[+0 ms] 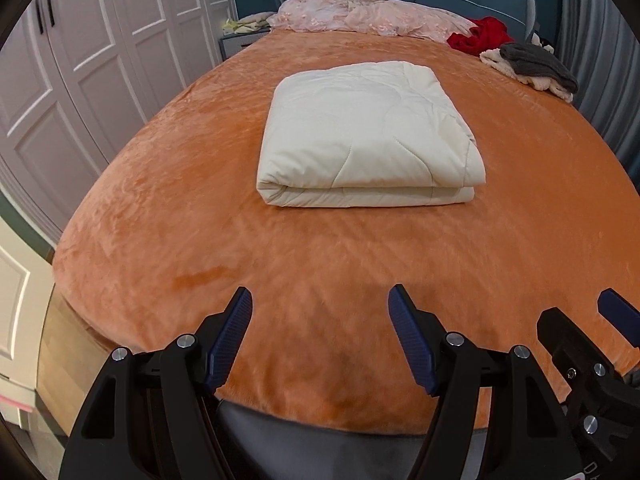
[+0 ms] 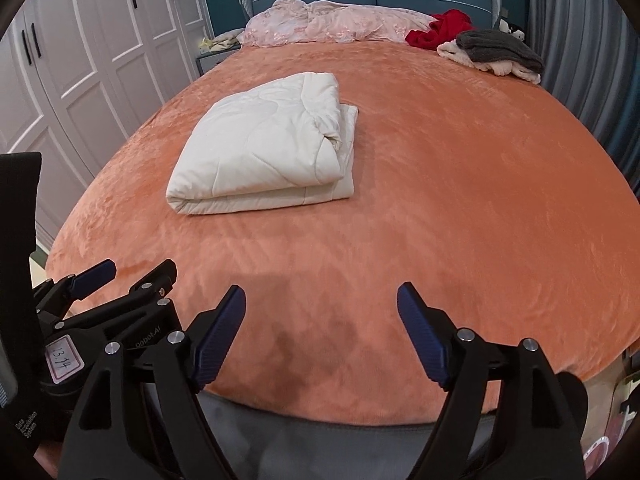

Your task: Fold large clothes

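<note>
A cream quilt (image 1: 370, 136) lies folded into a thick rectangle on the orange bed cover (image 1: 200, 208); the right wrist view shows the quilt (image 2: 264, 148) left of centre. My left gripper (image 1: 320, 300) hangs open over the near end of the bed, well short of the quilt, with nothing between its fingers. My right gripper (image 2: 321, 298) is open too, empty, just to the right of the left one. Each gripper shows at the edge of the other's view: the right gripper (image 1: 580, 312) and the left gripper (image 2: 136, 272).
At the head of the bed lie a pink crumpled cover (image 1: 360, 12), a red garment (image 1: 480, 36) and a grey and cream pile (image 1: 532, 66). White wardrobe doors (image 1: 80, 60) line the left side. A grey curtain (image 2: 580, 60) hangs on the right.
</note>
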Demonstrator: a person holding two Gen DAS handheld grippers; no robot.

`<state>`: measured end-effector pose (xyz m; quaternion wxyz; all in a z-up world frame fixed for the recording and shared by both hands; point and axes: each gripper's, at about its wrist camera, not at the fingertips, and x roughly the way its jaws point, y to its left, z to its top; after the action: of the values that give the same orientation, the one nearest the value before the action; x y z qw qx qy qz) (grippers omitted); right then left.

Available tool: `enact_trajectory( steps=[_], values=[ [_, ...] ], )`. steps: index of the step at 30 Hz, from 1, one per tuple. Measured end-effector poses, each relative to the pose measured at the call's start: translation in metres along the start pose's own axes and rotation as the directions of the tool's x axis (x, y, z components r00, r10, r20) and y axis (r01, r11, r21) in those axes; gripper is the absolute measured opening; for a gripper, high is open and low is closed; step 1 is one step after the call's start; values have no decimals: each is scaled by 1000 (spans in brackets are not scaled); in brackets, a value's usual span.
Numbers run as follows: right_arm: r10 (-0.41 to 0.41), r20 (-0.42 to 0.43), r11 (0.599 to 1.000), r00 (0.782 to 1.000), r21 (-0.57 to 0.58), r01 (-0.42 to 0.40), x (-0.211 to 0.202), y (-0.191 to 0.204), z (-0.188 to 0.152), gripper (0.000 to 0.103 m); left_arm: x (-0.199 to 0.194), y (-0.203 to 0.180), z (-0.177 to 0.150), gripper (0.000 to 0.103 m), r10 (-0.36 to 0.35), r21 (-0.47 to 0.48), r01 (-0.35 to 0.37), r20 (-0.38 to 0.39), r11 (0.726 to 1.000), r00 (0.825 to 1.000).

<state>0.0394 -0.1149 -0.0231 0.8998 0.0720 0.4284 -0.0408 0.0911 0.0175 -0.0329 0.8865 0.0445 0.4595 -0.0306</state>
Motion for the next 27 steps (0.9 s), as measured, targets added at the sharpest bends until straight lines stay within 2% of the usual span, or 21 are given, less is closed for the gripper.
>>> enact_trajectory(
  steps=[16, 27],
  values=[
    [-3, 25, 1000, 1000, -29, 4, -20, 3, -19, 76, -21, 1, -22, 68, 36, 22, -37, 29, 999, 999],
    [-2, 41, 999, 999, -36, 4, -26, 5, -20, 76, -29, 1, -24, 68, 57, 24, -58, 47, 998, 997]
  ],
)
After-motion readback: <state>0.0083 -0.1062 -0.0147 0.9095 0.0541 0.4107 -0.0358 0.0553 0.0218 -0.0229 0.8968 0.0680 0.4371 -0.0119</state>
